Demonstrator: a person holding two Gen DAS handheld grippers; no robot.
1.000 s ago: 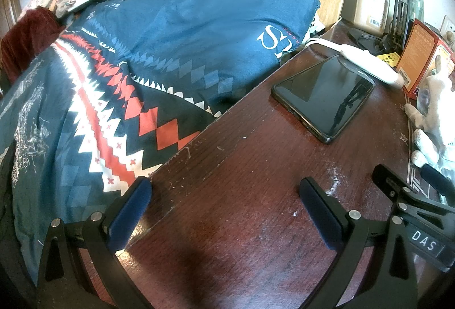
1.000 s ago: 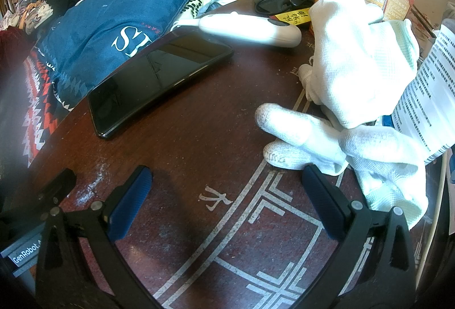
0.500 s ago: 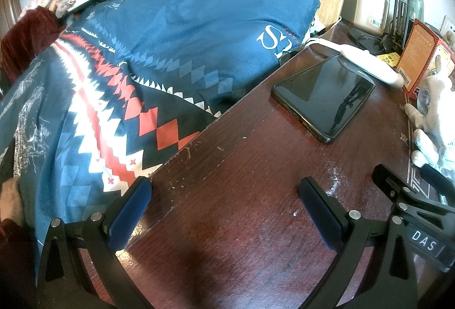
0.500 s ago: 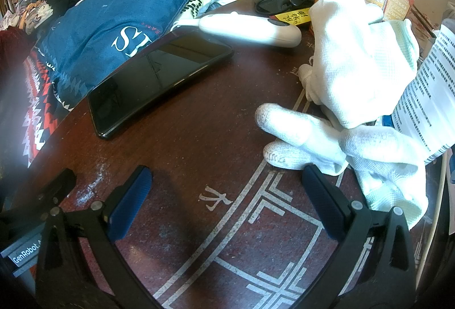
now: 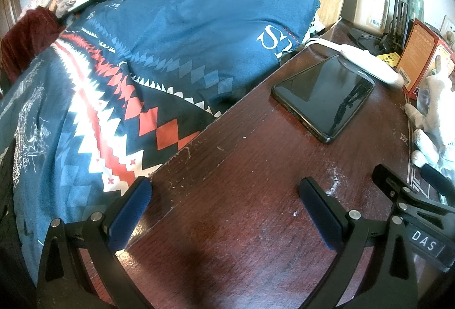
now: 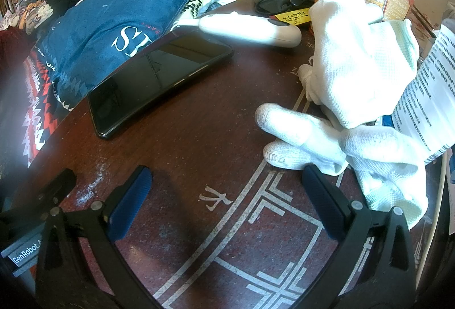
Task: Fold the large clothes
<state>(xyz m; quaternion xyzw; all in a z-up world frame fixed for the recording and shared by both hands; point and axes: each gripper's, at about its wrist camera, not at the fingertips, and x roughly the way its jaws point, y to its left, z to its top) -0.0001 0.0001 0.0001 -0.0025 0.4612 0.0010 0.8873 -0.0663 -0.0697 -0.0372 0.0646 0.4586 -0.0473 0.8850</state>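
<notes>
Left wrist view: both grippers, left gripper (image 5: 224, 203) and right gripper (image 6: 226, 195), gape empty over the table (image 5: 256, 166); sweeping toward the blue bedding (image 5: 184, 33) risks knocking the phone (image 5: 324, 98) off.

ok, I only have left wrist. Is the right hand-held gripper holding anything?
Observer: No. The right hand-held gripper is open and empty, over the table.
Operator: What's ahead of it?
Observer: A heap of white gloves. One glove's fingertips lie close to the tip of its right-hand finger.
Operator: Anything beyond the gloves?
Observer: A printed sheet, beside them at the right edge of the view.
</notes>
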